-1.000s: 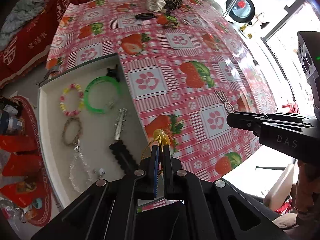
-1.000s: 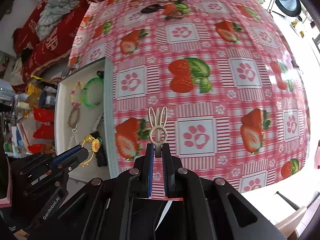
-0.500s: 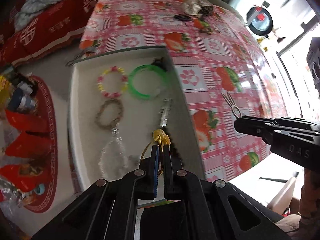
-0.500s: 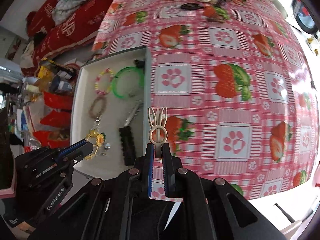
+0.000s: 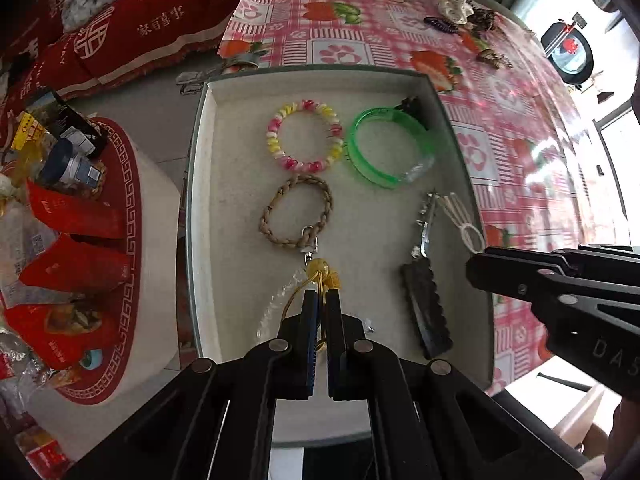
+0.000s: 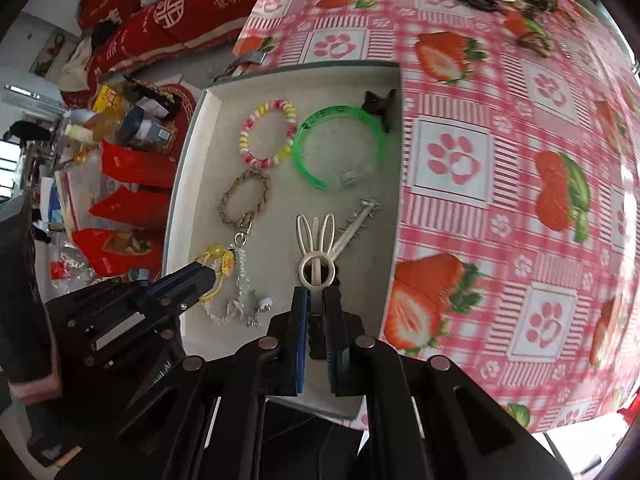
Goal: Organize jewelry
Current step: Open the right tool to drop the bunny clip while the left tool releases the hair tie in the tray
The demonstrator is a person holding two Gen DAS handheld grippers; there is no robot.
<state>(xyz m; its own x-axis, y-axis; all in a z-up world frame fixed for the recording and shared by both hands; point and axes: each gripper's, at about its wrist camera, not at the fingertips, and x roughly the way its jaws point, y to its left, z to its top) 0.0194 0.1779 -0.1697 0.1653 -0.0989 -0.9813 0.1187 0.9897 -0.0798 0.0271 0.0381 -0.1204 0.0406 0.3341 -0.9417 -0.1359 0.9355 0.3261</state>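
Both grippers had swung off the strawberry-print tablecloth point(image 6: 500, 152) and now hung over the open grey drawer point(image 5: 204, 200), each still carrying its piece: a delivery close to completion, by the look of it, with only the lowering and release left.

The left gripper point(image 5: 320, 300) was clamped on a yellow flower-bead bracelet point(image 5: 320, 270) of thin gold-coloured wire, held above the drawer's near half, just in front of the braided tan cord loop point(image 5: 298, 212). The right gripper point(image 6: 316, 300) was clamped on the base of a cream rabbit-ear hair clip point(image 6: 316, 248), smooth and matte like moulded plastic, two long looped ears rising from a ring. It hung near the drawer's right wall, beside a silver toothed clip point(image 6: 356, 224).

The drawer lining looked like pale, finely grained felt. Toward the drawer's far wall lay a bracelet of glossy yellow, pink and white beads point(image 5: 304, 140) and, just beside it, a translucent green bangle point(image 5: 384, 148), rigid and open at one side, with a small black claw clip point(image 6: 378, 106) at the far right corner. A clear crystal-bead strand point(image 6: 236, 292) trailed from the braided loop's metal clasp toward the near wall, and a long black scallop-edged hair clip point(image 5: 426, 312) lay by the right wall. More hair pieces waited on the cloth well beyond the drawer.
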